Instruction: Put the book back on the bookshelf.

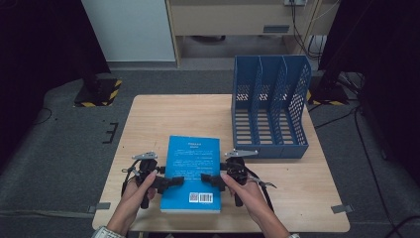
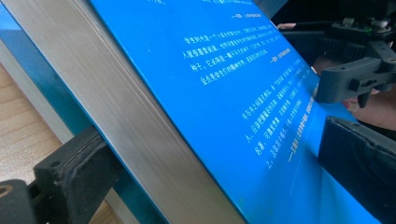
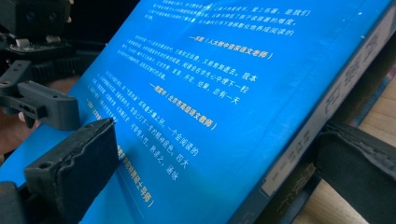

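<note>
Wooden worktop [image 1: 163, 111] carried a thick blue book [image 1: 193, 168] at 6 o'clock, rack [image 1: 270, 106] at 2. Left tongs [image 1: 174, 180] and right tongs [image 1: 208, 177] pinched its opposite long edges; likely heavy, stiff, glossy-slick.

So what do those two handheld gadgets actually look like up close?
Both are black. The left gripper and right gripper each carry a grey three-cornered plate on top, blocky jaws with ridged black pads, and a dark trailing cable. A striped cuff shows at the person's left wrist.
</note>
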